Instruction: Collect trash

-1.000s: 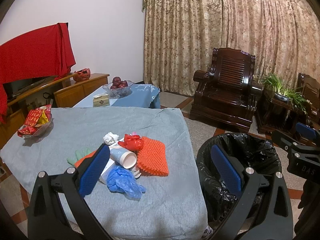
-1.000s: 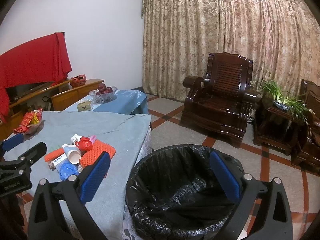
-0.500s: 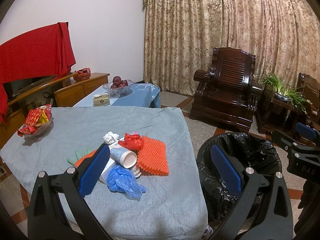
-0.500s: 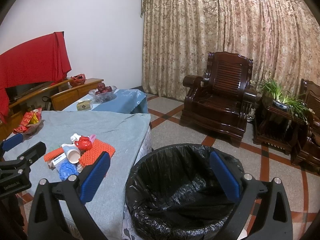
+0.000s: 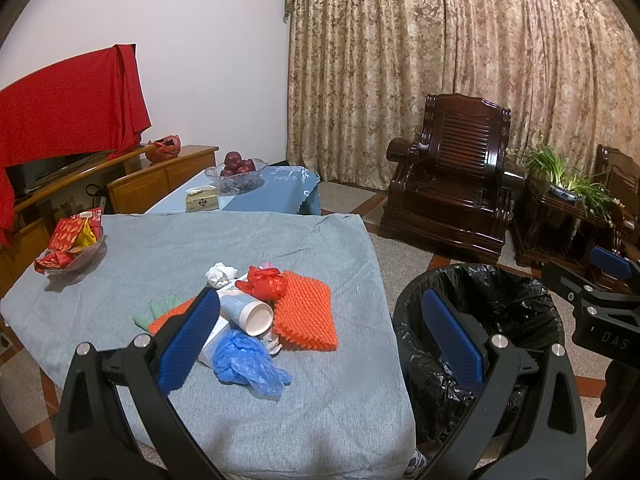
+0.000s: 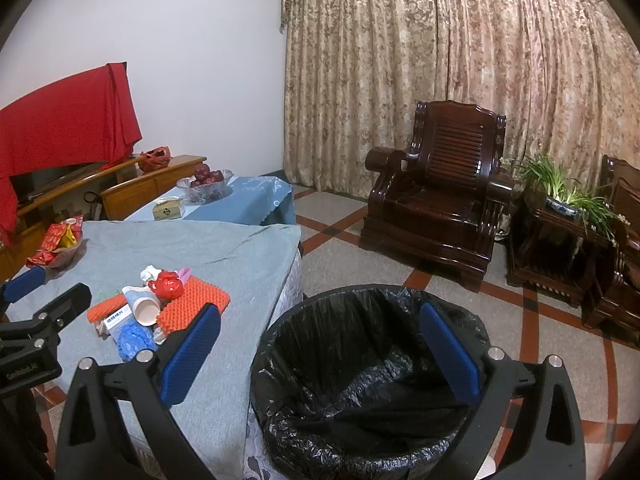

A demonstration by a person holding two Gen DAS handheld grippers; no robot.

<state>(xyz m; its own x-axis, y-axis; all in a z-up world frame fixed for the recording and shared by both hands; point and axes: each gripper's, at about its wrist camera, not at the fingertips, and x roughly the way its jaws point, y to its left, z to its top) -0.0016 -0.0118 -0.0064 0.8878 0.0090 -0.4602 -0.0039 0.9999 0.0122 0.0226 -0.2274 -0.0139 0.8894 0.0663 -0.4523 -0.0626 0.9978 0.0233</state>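
A pile of trash lies on the grey-clothed table [image 5: 200, 236]: a white paper cup [image 5: 248, 312], a blue plastic glove [image 5: 244, 364], an orange foam net [image 5: 306, 312], a red plastic bag [image 5: 264, 282], a crumpled white tissue [image 5: 220, 273] and a green glove [image 5: 154, 312]. The pile also shows in the right wrist view [image 6: 156, 304]. A bin with a black liner [image 6: 360, 368] stands on the floor right of the table, also in the left wrist view [image 5: 480, 320]. My left gripper [image 5: 320, 336] is open and empty above the table's near edge. My right gripper [image 6: 320, 352] is open and empty above the bin.
A glass dish of red snack packets [image 5: 72, 244] sits at the table's far left. Behind is a blue-clothed low table with a fruit bowl [image 5: 236, 170] and a tissue box [image 5: 202, 200]. A dark wooden armchair [image 5: 452, 184] and a potted plant [image 5: 568, 176] stand at the right.
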